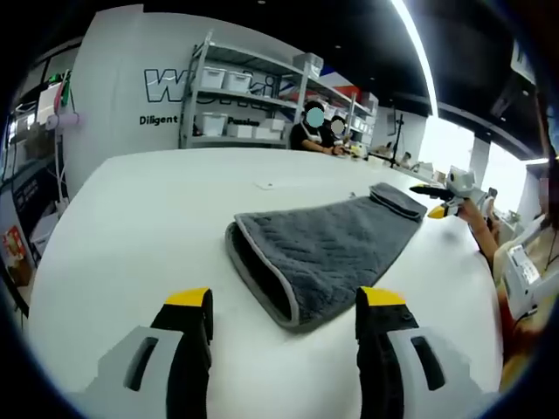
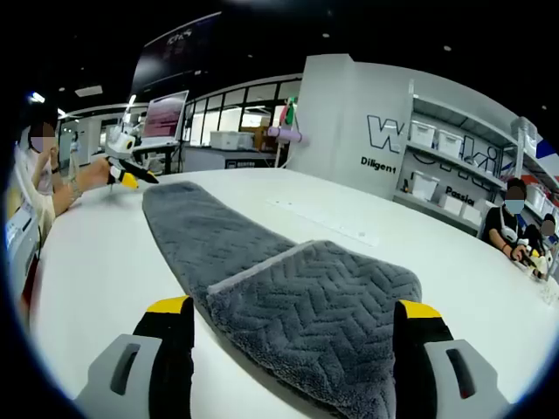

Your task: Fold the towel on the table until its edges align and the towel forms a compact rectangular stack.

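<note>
- The white counter (image 1: 148,209) spreads across both views.
- Your grey towel (image 1: 327,249) lies flat at centre frame in the left gripper view; in the right gripper view, one end is folded back over itself at lower centre (image 2: 319,305).
- Your left claw (image 1: 284,327) gapes wide at the bottom, holding nothing.
- Your right claw (image 2: 293,336) stands wide too, straddling the fold.

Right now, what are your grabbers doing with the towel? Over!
Left gripper open, short of the towel. Right gripper open over its folded end. Towel partly folded on the table. Nothing in the way.
</note>
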Demonstrator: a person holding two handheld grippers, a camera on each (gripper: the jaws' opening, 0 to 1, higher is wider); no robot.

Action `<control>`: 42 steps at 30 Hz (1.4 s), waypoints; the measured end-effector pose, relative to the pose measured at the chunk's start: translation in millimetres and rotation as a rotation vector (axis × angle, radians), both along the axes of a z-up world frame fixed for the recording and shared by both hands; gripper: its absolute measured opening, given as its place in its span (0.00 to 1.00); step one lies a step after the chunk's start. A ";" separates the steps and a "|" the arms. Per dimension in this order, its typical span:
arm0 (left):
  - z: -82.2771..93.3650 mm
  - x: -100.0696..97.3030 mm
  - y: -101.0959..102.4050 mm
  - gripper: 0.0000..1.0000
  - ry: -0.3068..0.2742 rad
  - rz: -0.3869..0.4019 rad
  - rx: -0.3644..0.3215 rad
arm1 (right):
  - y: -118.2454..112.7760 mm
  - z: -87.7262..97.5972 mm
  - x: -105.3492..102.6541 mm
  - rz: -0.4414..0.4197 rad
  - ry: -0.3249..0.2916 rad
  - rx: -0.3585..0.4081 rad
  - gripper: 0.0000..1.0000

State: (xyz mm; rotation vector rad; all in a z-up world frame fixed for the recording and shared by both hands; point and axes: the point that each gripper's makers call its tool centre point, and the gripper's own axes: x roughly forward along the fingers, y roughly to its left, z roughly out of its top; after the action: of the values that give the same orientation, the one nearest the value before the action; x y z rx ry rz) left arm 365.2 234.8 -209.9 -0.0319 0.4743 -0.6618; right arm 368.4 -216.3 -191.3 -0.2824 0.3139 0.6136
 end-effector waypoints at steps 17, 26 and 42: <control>-22.9 -6.4 -15.3 0.22 0.069 -0.048 -0.013 | -1.0 -0.7 -0.5 -0.001 0.004 0.006 0.96; -25.5 -8.1 -17.6 0.08 0.077 -0.053 -0.025 | -0.9 -4.5 -1.0 0.003 0.011 -0.017 0.95; -23.6 -8.1 -0.9 0.04 0.091 -0.037 0.001 | -0.1 -7.8 -2.0 0.017 0.015 -0.042 0.94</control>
State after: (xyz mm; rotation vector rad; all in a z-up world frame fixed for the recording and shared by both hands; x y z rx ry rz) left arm 357.1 233.9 -233.5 -0.0529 0.5633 -0.6984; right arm 366.4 -216.4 -199.2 -0.3214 0.3394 0.6261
